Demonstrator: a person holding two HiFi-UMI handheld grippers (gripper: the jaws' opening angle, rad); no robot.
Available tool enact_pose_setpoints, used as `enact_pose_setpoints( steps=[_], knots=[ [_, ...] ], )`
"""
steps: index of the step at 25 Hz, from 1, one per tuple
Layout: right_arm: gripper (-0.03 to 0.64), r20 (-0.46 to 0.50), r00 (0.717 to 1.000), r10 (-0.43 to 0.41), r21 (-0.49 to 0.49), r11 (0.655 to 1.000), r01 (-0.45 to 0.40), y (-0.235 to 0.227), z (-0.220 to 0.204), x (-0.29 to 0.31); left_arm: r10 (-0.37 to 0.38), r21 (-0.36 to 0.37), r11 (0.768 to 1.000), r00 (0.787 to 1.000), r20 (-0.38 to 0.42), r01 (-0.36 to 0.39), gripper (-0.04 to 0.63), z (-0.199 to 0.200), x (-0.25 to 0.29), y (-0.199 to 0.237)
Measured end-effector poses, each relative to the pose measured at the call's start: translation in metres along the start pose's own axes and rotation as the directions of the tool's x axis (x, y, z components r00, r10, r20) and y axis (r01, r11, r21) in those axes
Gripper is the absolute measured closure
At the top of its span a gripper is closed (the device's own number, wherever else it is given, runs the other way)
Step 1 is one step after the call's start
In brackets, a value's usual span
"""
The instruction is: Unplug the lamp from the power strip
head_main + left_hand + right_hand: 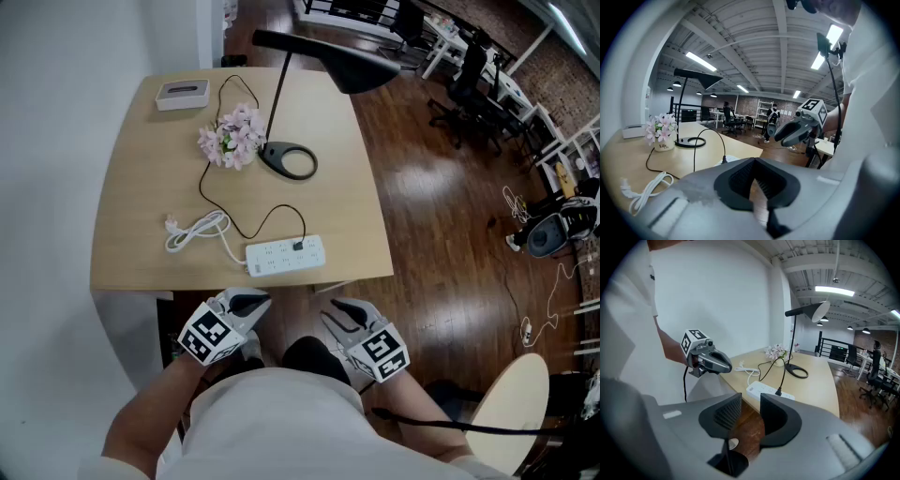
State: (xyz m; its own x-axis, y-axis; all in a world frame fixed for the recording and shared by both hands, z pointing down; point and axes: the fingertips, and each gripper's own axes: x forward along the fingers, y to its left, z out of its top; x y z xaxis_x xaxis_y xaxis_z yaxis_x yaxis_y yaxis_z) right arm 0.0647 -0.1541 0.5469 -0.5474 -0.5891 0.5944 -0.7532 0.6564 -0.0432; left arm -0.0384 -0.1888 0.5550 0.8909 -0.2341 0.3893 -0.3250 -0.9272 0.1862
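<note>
The black desk lamp [289, 160] stands at the back of the wooden table [141, 187]. Its black cord runs forward to a plug [298, 246] seated in the white power strip [285, 254] near the front edge. From the right gripper view the plug [778, 392] stands upright in the strip [764, 390]. Both grippers are held close to the person's body, below the table's front edge and apart from the strip. My left gripper [251, 302] has its jaws together and holds nothing. My right gripper [342, 309] shows a narrow gap between its pads, with nothing in it.
The strip's own white cable [197, 232] lies coiled at the front left. A small pot of pink flowers [232, 139] sits beside the lamp base, and a white box [183, 94] at the back left. Wooden floor and office chairs [469, 84] lie to the right.
</note>
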Motion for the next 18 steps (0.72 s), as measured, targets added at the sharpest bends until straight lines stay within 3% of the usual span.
enact_pose_setpoints(
  steps=[4, 8, 13, 18],
  knots=[
    [0.488, -0.04, 0.998, 0.037, -0.046, 0.998, -0.039, -0.031, 0.011, 0.053, 0.043, 0.001, 0.999, 0.996, -0.073, -0.043, 0.594, -0.013, 0.036, 0.048],
    [0.49, -0.097, 0.992, 0.08, -0.068, 0.994, -0.087, -0.065, 0.013, 0.1, 0.062, 0.047, 0.997, 0.976, -0.209, -0.054, 0.594, -0.031, 0.074, 0.082],
    [0.493, -0.196, 0.972, 0.133, -0.155, 0.974, -0.165, -0.099, 0.005, 0.151, 0.021, 0.077, 0.997, 0.922, -0.386, 0.009, 0.595, -0.052, 0.115, 0.096],
    [0.503, -0.299, 0.935, 0.19, -0.313, 0.906, -0.285, -0.118, -0.014, 0.188, -0.019, 0.114, 0.989, 0.846, -0.533, 0.094, 0.595, -0.075, 0.147, 0.105]
  ],
)
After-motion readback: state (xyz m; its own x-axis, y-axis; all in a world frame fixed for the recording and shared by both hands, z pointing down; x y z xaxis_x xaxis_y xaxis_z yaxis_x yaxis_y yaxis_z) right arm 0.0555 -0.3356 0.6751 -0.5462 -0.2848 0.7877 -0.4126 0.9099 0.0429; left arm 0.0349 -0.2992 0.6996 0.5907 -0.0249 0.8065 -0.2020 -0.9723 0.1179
